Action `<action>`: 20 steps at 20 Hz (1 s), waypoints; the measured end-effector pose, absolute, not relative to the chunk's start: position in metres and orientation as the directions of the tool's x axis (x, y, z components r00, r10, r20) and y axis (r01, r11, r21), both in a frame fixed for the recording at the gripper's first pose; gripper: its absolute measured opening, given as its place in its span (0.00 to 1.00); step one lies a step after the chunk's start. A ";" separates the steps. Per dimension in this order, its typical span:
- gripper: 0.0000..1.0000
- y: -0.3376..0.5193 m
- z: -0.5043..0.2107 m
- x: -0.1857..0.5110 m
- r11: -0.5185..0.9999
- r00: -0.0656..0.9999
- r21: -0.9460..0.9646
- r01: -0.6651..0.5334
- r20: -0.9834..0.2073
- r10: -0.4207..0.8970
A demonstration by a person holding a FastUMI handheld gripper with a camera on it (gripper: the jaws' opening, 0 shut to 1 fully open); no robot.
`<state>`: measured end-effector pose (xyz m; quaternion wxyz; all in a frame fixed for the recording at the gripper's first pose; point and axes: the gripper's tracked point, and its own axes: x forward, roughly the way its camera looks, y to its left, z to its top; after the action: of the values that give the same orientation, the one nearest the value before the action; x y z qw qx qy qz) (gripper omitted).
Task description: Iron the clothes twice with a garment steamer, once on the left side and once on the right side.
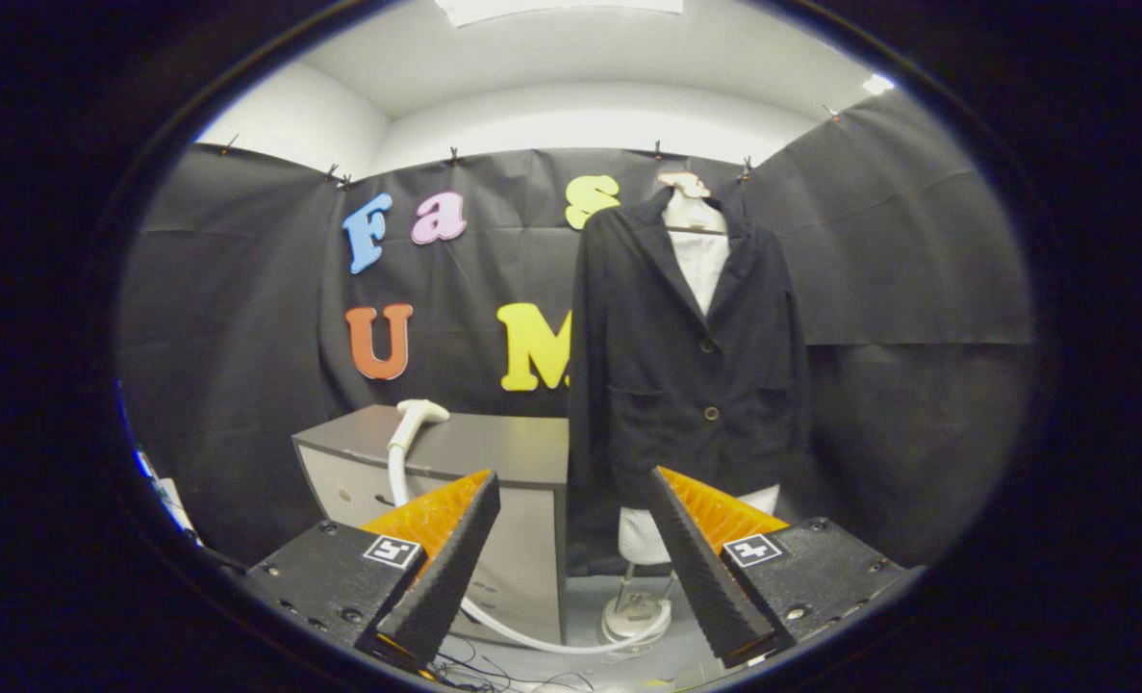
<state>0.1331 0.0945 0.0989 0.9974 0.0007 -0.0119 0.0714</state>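
Note:
A dark jacket (691, 356) over a white shirt hangs on a mannequin stand, beyond my fingers and a little to the right. The white steamer head (414, 421) rests on top of a grey cabinet (494, 448), beyond my left finger. Its white hose (522, 633) drops down the cabinet front and curls across the floor toward the stand's base. My gripper (571, 534) is open, well short of both, with nothing between its fingers.
The mannequin's round base (636, 616) sits on the floor just right of the cabinet. Thin cables (474, 669) lie on the floor near my fingers. Black cloth walls close the booth behind and on both sides.

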 end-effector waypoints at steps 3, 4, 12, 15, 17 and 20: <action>0.99 0.138 0.118 0.188 0.976 0.976 -0.005 -0.218 -0.008 0.218; 0.99 0.155 0.125 0.202 0.969 0.969 -0.005 -0.247 -0.018 0.246; 0.99 0.306 0.124 0.313 0.882 0.877 -0.044 -0.469 -0.145 0.459; 0.98 0.347 0.105 0.347 0.861 0.847 -0.050 -0.505 -0.217 0.485; 0.96 0.371 0.089 0.367 0.854 0.834 -0.060 -0.516 -0.261 0.486; 0.91 0.398 0.064 0.394 0.856 0.820 -0.064 -0.513 -0.331 0.467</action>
<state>0.3941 0.3984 0.0640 0.9509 -0.0753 0.1535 0.2578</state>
